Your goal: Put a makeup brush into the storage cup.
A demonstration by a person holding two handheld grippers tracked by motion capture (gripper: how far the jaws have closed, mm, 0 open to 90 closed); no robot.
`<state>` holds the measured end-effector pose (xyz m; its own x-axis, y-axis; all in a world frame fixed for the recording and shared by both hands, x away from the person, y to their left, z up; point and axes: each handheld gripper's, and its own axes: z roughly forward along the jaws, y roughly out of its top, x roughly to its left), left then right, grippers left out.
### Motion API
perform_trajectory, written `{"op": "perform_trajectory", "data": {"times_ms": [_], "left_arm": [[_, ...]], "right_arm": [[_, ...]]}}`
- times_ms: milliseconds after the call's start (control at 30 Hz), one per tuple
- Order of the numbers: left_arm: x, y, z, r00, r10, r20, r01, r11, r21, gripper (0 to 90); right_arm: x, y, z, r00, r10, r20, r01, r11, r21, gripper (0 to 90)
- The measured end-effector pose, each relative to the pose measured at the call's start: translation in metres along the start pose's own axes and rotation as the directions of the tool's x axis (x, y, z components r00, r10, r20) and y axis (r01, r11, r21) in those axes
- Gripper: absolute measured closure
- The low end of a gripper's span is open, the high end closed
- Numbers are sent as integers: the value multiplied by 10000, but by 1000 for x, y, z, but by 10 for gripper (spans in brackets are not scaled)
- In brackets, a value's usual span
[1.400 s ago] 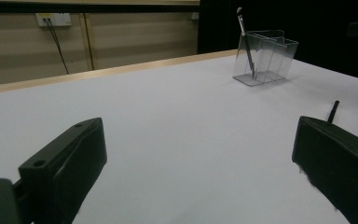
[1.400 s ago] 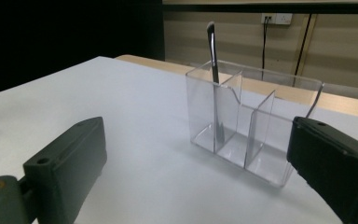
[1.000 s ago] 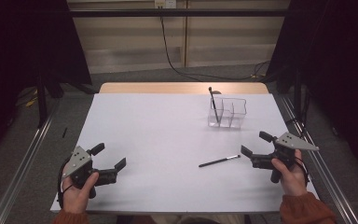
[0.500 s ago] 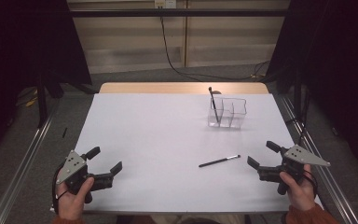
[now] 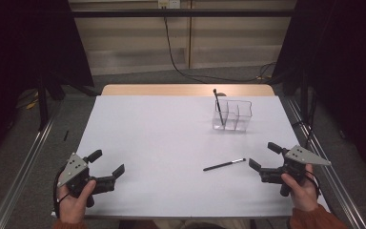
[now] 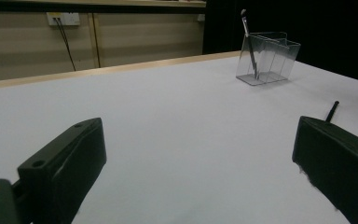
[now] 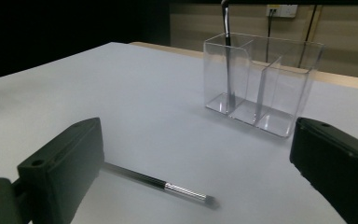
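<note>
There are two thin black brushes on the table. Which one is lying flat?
The brush on the white table beside the right gripper lies flat. The other brush stands upright in the clear holder.

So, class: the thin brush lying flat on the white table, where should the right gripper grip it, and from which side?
Probably mid-handle on the brush, coming from above with the jaws across its length. It lies flat and thin, clear of the clear organiser, and the right gripper, open, sits just beyond its silver-ferrule end.
</note>
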<state>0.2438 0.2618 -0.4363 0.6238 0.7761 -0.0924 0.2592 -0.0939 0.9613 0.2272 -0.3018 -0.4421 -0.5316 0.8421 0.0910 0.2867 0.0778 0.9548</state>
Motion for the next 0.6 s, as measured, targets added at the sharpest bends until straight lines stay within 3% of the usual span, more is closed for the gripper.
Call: {"op": "perform_trajectory", "data": {"times_ms": [67, 133, 200, 300, 600], "left_arm": [[0, 0, 0, 9999, 123, 6, -123, 9999, 38, 28], [1, 1, -1, 9999, -98, 41, 98, 10000, -18, 27], [1, 1, -2, 9999, 5, -169, -6, 10000, -49, 27], [1, 1, -2, 9999, -99, -43, 99, 10000, -11, 27], [1, 1, 0, 9999, 86, -92, -85, 9999, 84, 28]], "right_arm": [[1, 1, 3, 9999, -154, -5, 154, 9999, 63, 21], [2, 2, 5, 9997, -245, -93, 245, 9997, 13, 19], [2, 4, 8, 9994, -284, -186, 284, 9996, 23, 19], [1, 7, 12, 9987, -371, -355, 373, 9993, 45, 17], [0, 20, 33, 9946, -573, -868, 599, 9978, 285, 8]]}}
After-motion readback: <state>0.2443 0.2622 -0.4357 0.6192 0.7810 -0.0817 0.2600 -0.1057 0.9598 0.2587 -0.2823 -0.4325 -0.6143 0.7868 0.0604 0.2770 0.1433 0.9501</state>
